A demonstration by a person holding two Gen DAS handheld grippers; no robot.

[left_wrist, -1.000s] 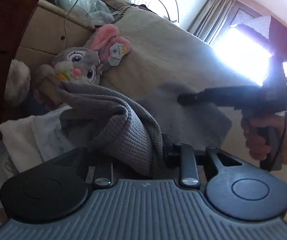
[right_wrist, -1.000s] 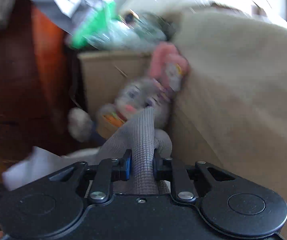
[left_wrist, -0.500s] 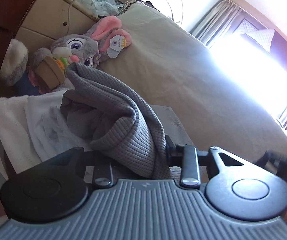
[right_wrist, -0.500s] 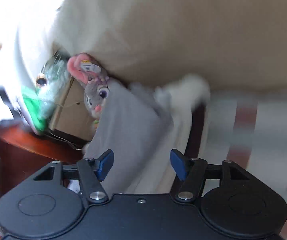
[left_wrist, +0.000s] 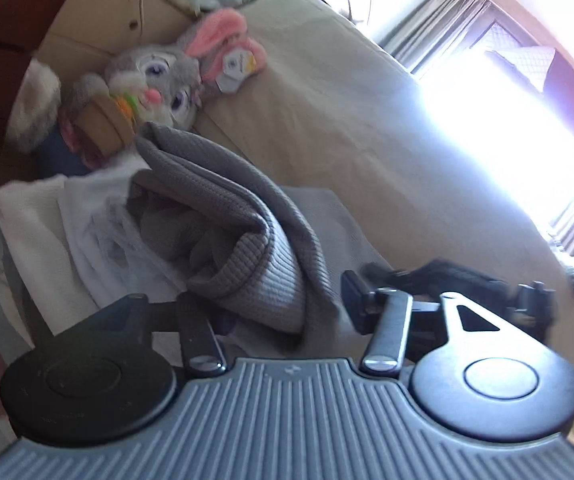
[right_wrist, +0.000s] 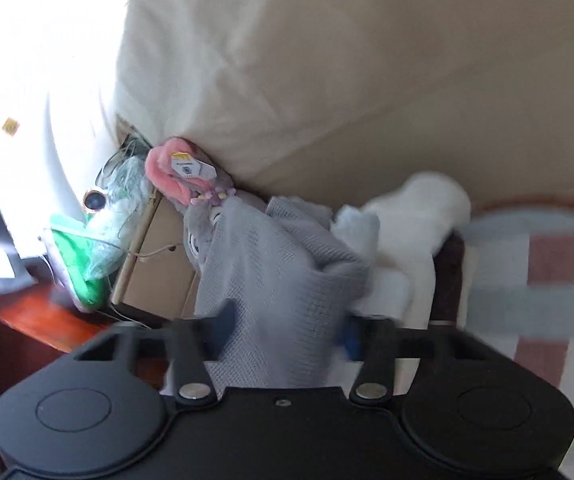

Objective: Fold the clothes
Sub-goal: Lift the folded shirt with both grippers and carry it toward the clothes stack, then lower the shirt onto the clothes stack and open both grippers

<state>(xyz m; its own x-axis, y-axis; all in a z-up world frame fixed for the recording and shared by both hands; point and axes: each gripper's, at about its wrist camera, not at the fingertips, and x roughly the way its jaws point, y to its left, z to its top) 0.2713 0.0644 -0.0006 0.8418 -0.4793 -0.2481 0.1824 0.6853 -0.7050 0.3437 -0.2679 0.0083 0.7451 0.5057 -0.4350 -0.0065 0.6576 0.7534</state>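
Bed (left_wrist: 327,128), beige cover, fills the field ahead of both my jaws and runs off toward a bright window (left_wrist: 499,120) up and right of my left jaws.

Grey top (left_wrist: 247,240), waffle knit, bunched in a heap on the bed edge directly ahead. One fold drapes back between my left jaws. In the right wrist view the same top (right_wrist: 279,280) rises from between my right jaws toward the bed.

White cloth (left_wrist: 67,232) lies under and left of the grey top, at the bed edge; from my right jaws it sits beyond the top, to the right.

Plush rabbit (left_wrist: 155,76), grey with pink ears, beyond the top, against the bed.

Left jaws (left_wrist: 275,304): just been opening, now parted; right pad clear of the fabric, left pad hidden behind the fold. Released.

Right jaws (right_wrist: 287,328): just been closing, blue pads pressed on either side of the grey top. Grasping it.
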